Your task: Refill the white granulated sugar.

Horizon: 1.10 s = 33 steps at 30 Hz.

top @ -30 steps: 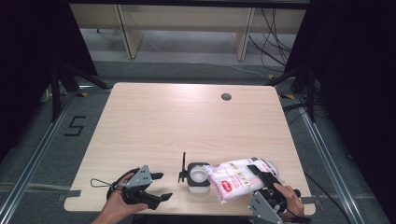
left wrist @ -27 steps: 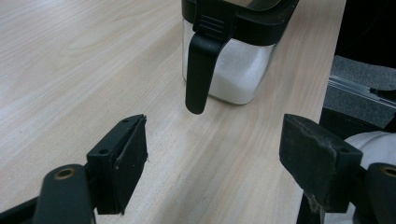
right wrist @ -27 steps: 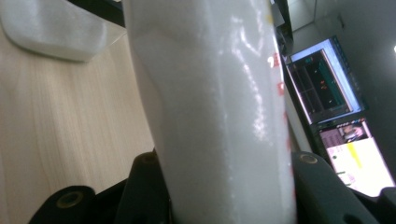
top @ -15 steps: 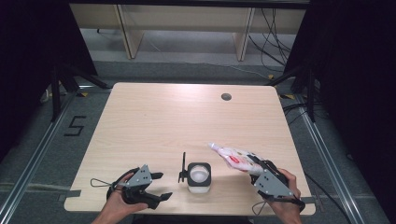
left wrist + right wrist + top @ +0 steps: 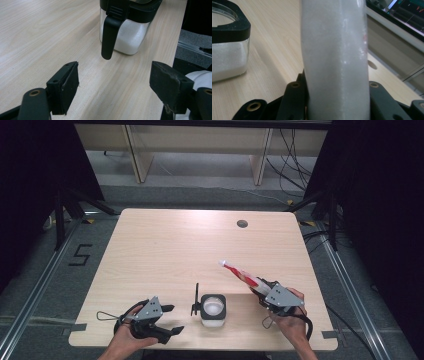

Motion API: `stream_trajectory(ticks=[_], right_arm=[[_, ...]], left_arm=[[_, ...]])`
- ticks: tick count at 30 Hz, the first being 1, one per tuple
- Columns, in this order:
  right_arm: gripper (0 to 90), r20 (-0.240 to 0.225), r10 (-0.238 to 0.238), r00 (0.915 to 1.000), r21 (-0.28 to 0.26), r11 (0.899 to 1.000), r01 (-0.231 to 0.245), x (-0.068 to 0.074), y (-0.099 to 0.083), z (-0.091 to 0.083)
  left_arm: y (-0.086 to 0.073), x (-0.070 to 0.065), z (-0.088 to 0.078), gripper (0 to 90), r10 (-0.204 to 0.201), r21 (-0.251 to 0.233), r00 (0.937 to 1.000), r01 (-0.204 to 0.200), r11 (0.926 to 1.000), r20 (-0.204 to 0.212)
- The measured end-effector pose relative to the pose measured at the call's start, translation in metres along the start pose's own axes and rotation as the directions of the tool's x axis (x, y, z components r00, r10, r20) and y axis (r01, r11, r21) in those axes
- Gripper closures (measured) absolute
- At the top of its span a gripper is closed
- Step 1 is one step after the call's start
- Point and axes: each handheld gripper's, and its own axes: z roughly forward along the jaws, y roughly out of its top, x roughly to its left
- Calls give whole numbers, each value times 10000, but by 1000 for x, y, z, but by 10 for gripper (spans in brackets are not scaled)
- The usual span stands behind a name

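Note:
A clear square jar (image 5: 212,310) with a black rim holds white granules and stands near the table's front edge; its black lid flap (image 5: 195,300) hangs open on its left side. My right gripper (image 5: 260,287) is shut on a white and red bag (image 5: 240,272), which sticks up and away to the left, right of the jar. In the right gripper view the bag (image 5: 334,57) stands between both jaws, with the jar (image 5: 227,50) at the left. My left gripper (image 5: 172,319) rests open left of the jar, nothing between its pads (image 5: 67,85); jar (image 5: 130,37) ahead.
A round cable hole (image 5: 242,223) sits at the table's back right. The light wooden table (image 5: 165,250) ends just in front of both hands. Shelf legs and cables stand on the floor behind the table.
The right gripper has carried the bag to the right, away from the jar, and the bag has turned from lying broad beside the jar to edge-on. The left gripper has stayed put.

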Motion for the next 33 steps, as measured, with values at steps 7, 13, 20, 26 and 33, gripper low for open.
stream_trajectory(ticks=[7,13,20,26,33], right_arm=[[674,-268,1234,9920,-154,9922,-1238,-4,-9,4],[674,-341,2063,9779,-292,9778,-2073,-8,-17,-1],[678,-183,2462,9690,-346,9685,-2467,-16,-26,-13],[680,17,2911,9567,-514,9555,-2906,-19,-29,-18],[679,96,3378,9412,-463,9404,-3370,-23,-36,-30]], left_arm=[[-1,-1,1,231,-39,-105,10000,38,9999,-30],[0,-2,0,231,-128,-218,9999,127,9997,-68],[0,-1,-1,231,-81,-181,10000,80,9998,-34],[0,-2,-1,231,-134,-221,9999,133,9997,-40],[0,-2,-1,231,-82,-178,10000,81,9998,-55]])
